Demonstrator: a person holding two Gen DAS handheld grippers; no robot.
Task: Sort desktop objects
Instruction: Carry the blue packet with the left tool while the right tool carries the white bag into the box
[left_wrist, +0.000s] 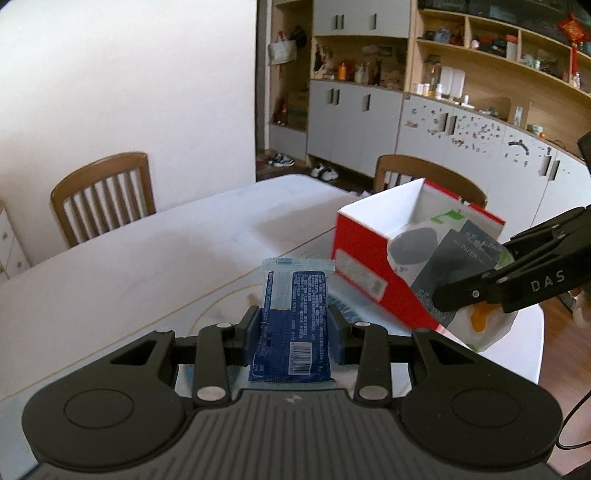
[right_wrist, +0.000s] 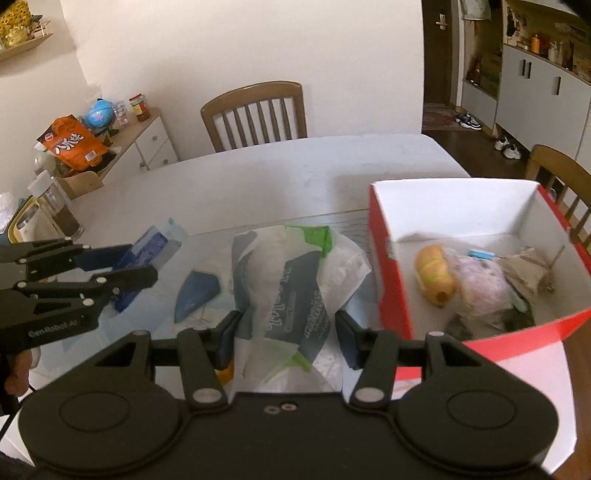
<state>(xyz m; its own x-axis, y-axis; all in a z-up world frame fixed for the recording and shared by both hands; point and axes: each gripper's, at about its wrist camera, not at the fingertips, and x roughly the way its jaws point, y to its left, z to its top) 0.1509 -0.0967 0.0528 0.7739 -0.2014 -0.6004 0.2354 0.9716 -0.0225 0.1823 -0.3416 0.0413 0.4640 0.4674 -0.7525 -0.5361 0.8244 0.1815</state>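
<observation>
My right gripper (right_wrist: 288, 341), clamped on the crumpled white-green-grey plastic bag (right_wrist: 291, 280), hangs just left of the open red cardboard box (right_wrist: 386, 258) near the tabletop's right edge, nearer it than my left gripper (left_wrist: 295, 328) pinching the blue foil sachet (left_wrist: 291, 317).

Both tongs, left (left_wrist: 295, 328) and right (right_wrist: 288, 332), clamped, angled downward

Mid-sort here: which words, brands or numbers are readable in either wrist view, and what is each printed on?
"DAS": on the right gripper, seen from the left wrist.
"PAPER": on the grey-and-white plastic bag that it holds.
"Gen.Robot.AI", roughly: on the left gripper, seen from the right wrist.
Blue sachet: barcode and small print, unreadable.
Red box: white label, blurred.
Orange snack bag: large Chinese characters, not legible.
</observation>
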